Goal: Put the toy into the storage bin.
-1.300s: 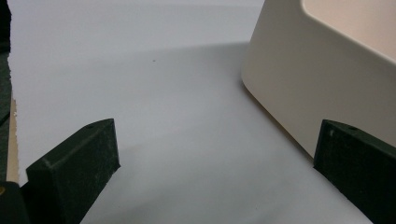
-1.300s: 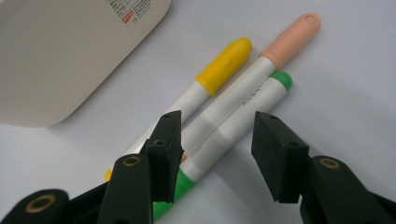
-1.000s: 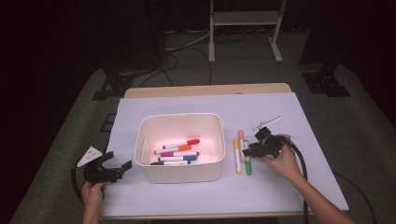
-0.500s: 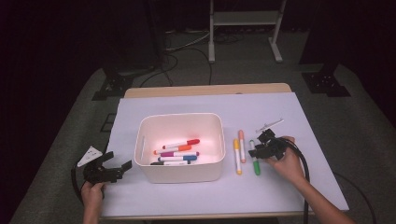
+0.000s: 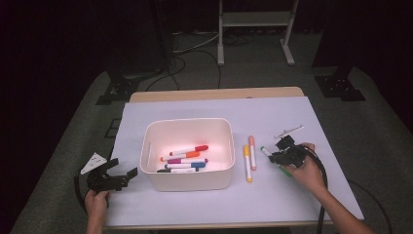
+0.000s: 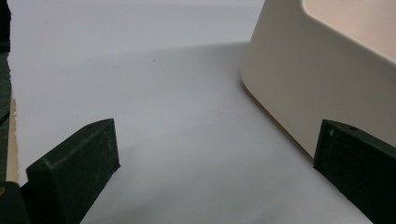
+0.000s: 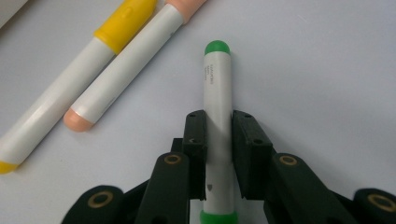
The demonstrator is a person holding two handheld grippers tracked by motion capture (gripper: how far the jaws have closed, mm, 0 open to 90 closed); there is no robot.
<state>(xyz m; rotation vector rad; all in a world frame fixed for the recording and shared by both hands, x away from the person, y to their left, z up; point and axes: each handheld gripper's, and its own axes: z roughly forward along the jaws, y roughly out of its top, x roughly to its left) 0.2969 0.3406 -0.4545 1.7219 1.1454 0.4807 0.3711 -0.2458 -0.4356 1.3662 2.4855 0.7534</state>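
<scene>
Right gripper view: the right gripper (image 7: 218, 140) has just closed on the green marker (image 7: 218, 88), whose long axis runs straight ahead between the fingers. Left gripper (image 5: 109, 178) hangs open, farther away.

Room was dark; light fell mainly on the table (image 5: 311, 195), covered by a white sheet, with a wooden edge (image 5: 214, 93) showing at the far side. Floor was grey carpet (image 5: 370, 122). Black cables (image 5: 195, 53) trailed across it behind the table. A light metal stand (image 5: 255, 19) stood at the back, and black stand bases (image 5: 341, 87) sat at both far corners.
</scene>
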